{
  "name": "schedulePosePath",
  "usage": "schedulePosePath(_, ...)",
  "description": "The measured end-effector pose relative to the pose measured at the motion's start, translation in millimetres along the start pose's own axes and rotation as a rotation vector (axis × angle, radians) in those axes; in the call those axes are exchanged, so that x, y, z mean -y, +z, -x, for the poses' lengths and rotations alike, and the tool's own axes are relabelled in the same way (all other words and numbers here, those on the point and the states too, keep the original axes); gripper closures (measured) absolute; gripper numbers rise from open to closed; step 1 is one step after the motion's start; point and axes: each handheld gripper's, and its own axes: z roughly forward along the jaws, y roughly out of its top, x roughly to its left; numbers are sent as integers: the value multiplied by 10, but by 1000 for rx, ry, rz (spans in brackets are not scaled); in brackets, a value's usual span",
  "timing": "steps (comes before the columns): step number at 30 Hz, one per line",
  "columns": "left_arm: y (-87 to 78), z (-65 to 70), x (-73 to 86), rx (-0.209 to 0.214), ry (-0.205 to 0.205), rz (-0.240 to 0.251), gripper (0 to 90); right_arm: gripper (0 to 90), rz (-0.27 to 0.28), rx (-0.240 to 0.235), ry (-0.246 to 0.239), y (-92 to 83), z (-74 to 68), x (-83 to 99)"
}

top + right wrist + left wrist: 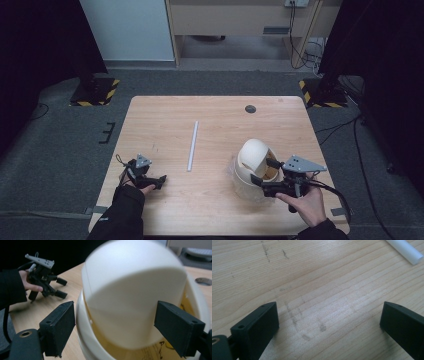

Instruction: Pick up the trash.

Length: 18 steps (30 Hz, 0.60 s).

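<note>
Right hand-held gripper released, jaws either side of tilted white bowl; left hand-held gripper released, well apart.

The person wears black long sleeves; a cuff covers the left forearm to the wrist, and the right sleeve is equally dark. Each hand carries a black gripper. The left gripper is a compact black frame topped by a small grey three-cornered plate, with a thin dark cable looping off its side. The right gripper bears a larger grey three-cornered plate dotted with small holes, and a black cable trails from it. Seen up close, the jaws are matt black rectangular blocks with flat inner faces and a small round screw hole near each top edge.
</note>
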Motion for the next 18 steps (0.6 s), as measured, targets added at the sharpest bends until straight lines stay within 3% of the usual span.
schedulePosePath(6,0,2,-1,0,0,0,14,169,-59,-24,7,91,-33,65)
schedulePosePath(10,-5,2,-8,1,2,-3,26,177,-63,-33,3,108,-41,72)
schedulePosePath(18,-35,-4,-27,13,-4,-13,88,180,20,-1,24,-74,48,-45)
